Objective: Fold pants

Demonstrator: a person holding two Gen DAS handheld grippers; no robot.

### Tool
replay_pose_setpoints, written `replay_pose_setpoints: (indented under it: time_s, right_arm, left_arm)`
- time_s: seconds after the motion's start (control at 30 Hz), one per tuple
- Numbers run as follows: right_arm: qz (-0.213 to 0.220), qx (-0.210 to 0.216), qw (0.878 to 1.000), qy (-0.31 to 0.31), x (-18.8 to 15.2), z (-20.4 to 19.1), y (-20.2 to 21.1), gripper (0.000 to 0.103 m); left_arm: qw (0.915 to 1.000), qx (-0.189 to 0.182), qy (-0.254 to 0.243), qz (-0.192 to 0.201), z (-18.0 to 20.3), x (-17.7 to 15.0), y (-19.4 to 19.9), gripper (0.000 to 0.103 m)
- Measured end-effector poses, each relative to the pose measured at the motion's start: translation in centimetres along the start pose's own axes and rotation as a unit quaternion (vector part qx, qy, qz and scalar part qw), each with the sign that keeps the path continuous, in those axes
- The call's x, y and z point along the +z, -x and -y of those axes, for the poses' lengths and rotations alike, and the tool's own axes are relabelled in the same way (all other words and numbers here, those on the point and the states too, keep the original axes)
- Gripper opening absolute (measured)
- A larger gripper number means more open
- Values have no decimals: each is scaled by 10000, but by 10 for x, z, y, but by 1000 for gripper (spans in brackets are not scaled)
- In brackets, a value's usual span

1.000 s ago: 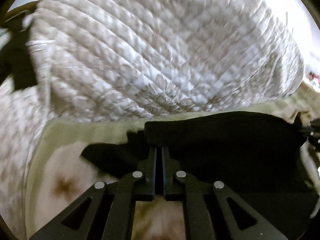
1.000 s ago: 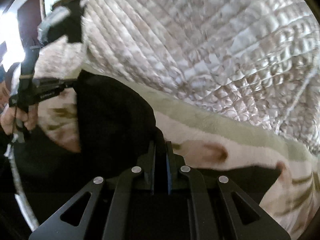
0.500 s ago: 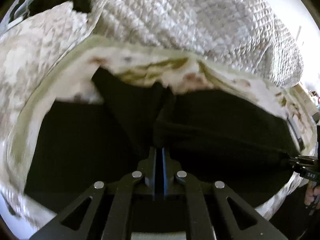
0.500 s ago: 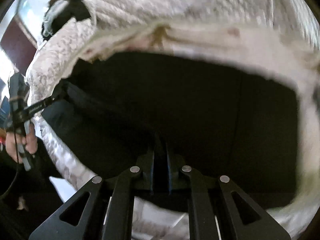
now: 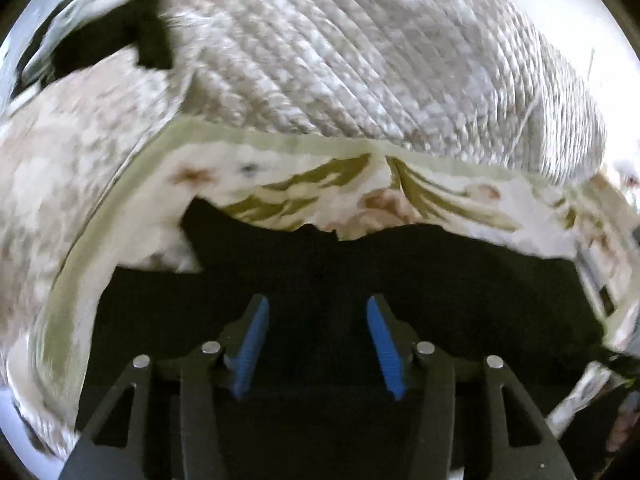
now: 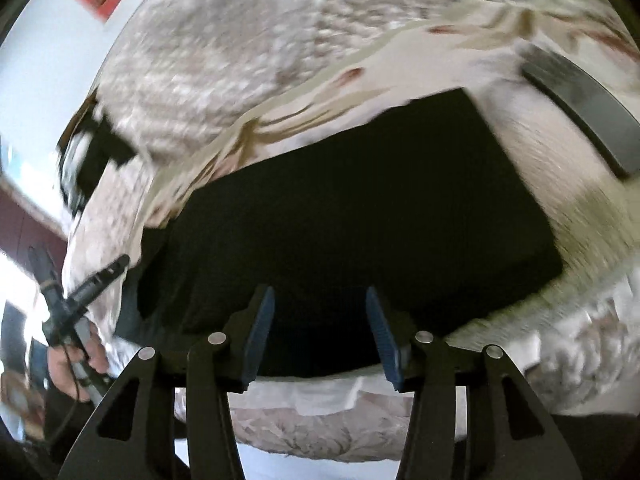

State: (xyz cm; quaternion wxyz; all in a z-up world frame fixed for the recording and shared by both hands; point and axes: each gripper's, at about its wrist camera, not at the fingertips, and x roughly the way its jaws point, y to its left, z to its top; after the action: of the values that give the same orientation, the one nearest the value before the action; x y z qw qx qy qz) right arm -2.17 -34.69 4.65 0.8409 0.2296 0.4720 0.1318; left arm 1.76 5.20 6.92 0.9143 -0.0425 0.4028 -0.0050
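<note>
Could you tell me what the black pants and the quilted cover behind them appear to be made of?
The pants look like matte black woven or knit cloth: no sheen, soft limp edges. The quilted cover seems padded fabric with a slight sheen, stitched in raised diamond rows.

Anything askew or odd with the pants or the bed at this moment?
Mostly tidy: the black pants lie as a flat rectangle on the floral blanket, both tongs open. Only the far left corner looks uneven, with blanket overlapping it.

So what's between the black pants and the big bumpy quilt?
A flowery blanket with a pale green border lies between the pants and the quilt. The left wrist view shows it best.
</note>
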Motion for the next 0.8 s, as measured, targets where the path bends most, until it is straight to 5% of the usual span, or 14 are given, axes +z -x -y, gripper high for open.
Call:
replay_pose_setpoints:
  time_s: [0.2, 0.27, 0.33, 0.5, 0.63, 0.8]
  right_arm:
    - [135, -287, 9969, -716, 7, 28, 3, 49]
    - [134, -284, 9949, -957, 10, 32, 1, 49]
    - [191, -306, 9939, -1040, 8, 31, 4, 49]
    - [144, -260, 9936, -1088, -3, 29, 8, 49]
    - [141, -270, 9925, -1184, -5, 34, 2, 49]
    - [199, -370, 9929, -1115, -10, 28, 3, 49]
  left_arm:
    - [9963, 476, -483, -523, 24, 2, -59, 52]
    - [9957, 519, -489, -587, 23, -1, -68, 40]
    - [9959, 607, -449, -490, 21, -2, -64, 6]
    - [9981, 552, 251, 101, -11, -7, -24, 5]
    - [9895, 688, 1101, 637, -49, -30, 21, 5]
    - [9797, 694, 1799, 543, -83, -70, 40, 5]
